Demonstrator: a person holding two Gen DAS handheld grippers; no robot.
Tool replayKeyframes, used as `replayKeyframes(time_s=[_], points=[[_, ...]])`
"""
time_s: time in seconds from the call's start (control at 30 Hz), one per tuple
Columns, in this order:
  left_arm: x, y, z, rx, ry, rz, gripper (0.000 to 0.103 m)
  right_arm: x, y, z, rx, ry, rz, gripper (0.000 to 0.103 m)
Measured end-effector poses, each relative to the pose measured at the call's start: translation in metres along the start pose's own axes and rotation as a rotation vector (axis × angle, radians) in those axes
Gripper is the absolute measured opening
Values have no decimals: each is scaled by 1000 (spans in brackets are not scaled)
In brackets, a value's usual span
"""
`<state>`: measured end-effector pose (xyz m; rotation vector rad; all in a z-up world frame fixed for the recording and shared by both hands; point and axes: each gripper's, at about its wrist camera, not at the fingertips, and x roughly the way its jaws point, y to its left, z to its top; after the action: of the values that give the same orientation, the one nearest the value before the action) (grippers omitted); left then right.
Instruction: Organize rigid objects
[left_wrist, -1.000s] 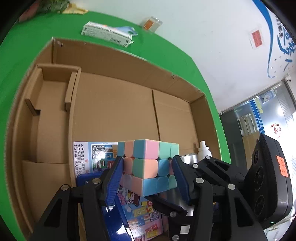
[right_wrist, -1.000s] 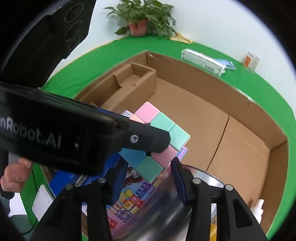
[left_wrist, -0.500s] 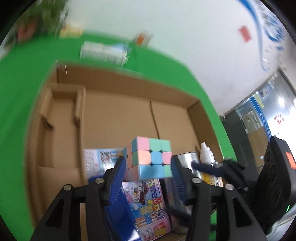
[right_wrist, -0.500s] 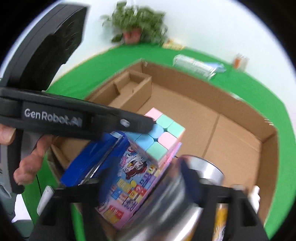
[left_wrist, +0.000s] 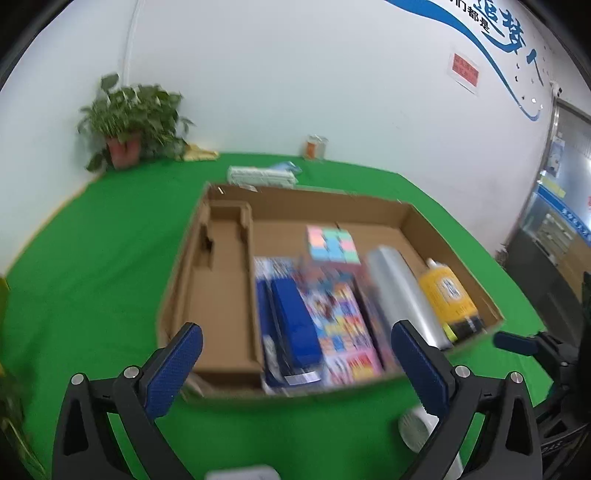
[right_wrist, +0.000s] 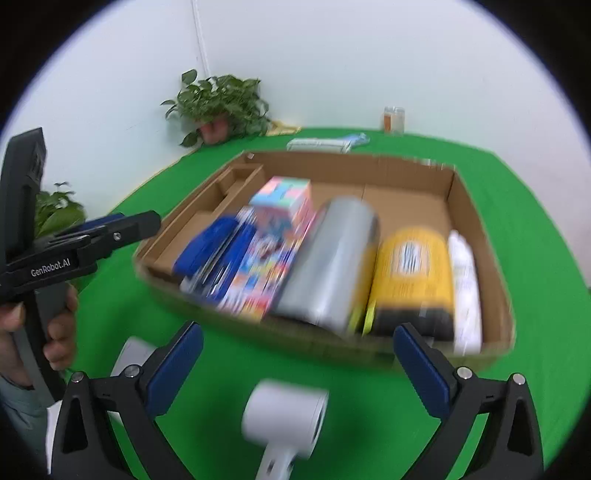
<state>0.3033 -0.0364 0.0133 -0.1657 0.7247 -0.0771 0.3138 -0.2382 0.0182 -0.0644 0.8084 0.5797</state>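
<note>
**Green worktop, both tools clear of the box, cube released**

Nearest: left tool (left_wrist: 295, 365) and right tool (right_wrist: 297, 365) both empty, jaws opening to full spread, nothing between the pads. A second ago the left tool was pinching the pastel puzzle cube (left_wrist: 332, 245) over the box; now both tools sit back outside the near wall of the cardboard box (left_wrist: 218, 384). Reads as cube placed, step closed.

White hair dryer (right_wrist: 284, 424) lies on the green worktop (right_wrist: 443, 424) just in front of the right tool, outside the box. Likely next candidate, my guess only.

In the box, near to far and left to right: blue stapler-like item (left_wrist: 295, 325), colourful printed box (left_wrist: 340, 332) with the cube resting at its far end, silver cylinder (right_wrist: 332, 266), yellow bottle (right_wrist: 413, 273), a white item (right_wrist: 465, 291) against the right wall. Frames are blurred, so exact contact is unclear.

Left cardboard compartment (left_wrist: 221, 280) and the far half of the box floor are free. Near wall of the box is the thing to clear on any re-entry.

Beyond the box: flat white carton (left_wrist: 262, 175), small jar (left_wrist: 316, 147), potted plant (left_wrist: 127, 129) at the wall. None in the way.
</note>
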Motion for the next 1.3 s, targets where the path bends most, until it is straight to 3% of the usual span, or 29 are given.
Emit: replayKeyframes(time_s=[0.23,0.43,0.53,0.6,0.67,0.77,0.87,1.2,1.3], points=[[9,-20,-71,-64,199,-184,103,-9,13,-69,16,98,70,102],[21,-44,-113,-137,321,-310,102,-3,19,-108,3,154,52,100],[30,-58,-126,-153,373,-362,102,-8,20,-114,11,136,51,92],[34,-65,-131,-164,397,-399,102,-12,19,-114,6,119,34,80],[38,-72,-137,-180,418,-435,101,-13,17,-114,6,122,24,57],[46,-81,-143,-200,450,-486,94,-9,16,-118,8,149,34,41],[52,-89,-151,-216,477,-506,78,-6,18,-123,9,174,54,31],[73,-112,-174,-207,559,-549,49,0,11,-123,64,184,121,31],[74,-114,-177,-211,562,-547,47,3,11,-122,69,195,120,32]])
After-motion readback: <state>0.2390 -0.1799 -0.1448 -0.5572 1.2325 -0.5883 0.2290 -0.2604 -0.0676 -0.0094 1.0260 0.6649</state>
